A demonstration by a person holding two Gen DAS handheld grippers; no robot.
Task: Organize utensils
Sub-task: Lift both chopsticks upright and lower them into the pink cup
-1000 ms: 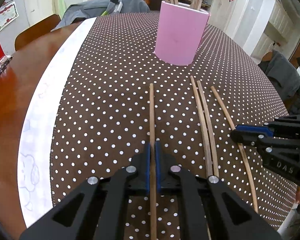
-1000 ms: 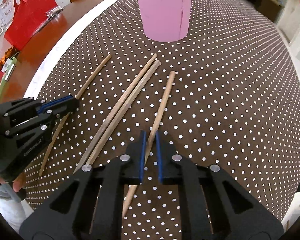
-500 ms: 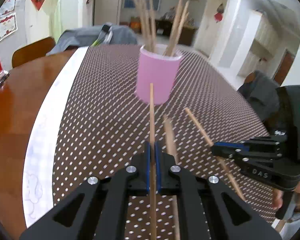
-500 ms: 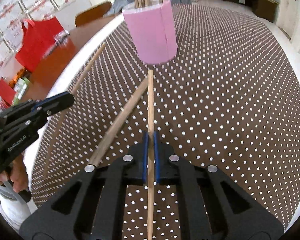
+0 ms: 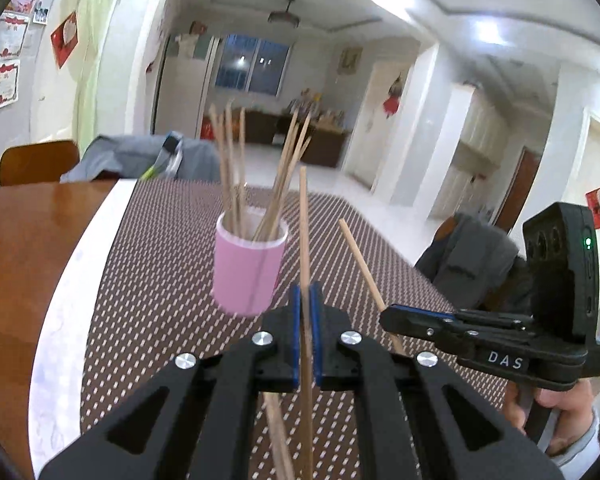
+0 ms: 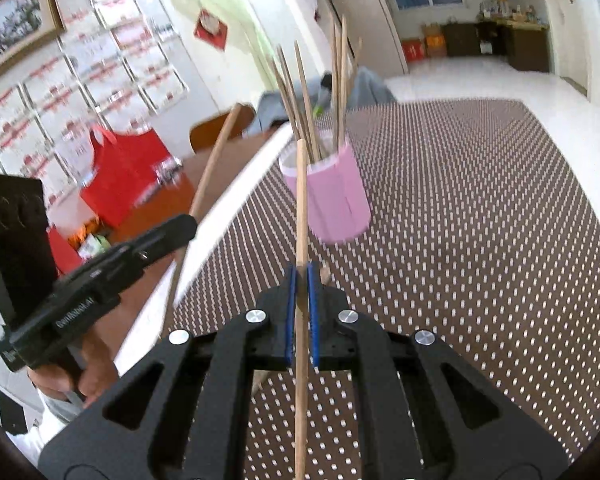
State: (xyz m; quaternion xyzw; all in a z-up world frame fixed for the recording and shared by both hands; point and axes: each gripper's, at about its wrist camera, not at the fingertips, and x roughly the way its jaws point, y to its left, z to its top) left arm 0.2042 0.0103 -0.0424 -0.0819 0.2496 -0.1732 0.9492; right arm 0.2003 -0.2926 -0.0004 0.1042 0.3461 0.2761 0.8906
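The left gripper (image 5: 306, 296) is pinching a thin wooden chopstick (image 5: 303, 216), and the right gripper (image 6: 301, 276) is pinching another (image 6: 301, 200), both apparently lifted clear of the brown polka-dot tablecloth (image 6: 480, 240), near the pink cylindrical holder (image 5: 247, 272) full of chopsticks.

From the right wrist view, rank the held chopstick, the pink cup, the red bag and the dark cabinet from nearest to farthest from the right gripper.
1. Held chopstick, clamped between the right gripper jaws.
2. Pink cup, just ahead on the dotted cloth.
3. Red bag, far left on the wooden table.
4. Dark cabinet, far upper right by the wall.
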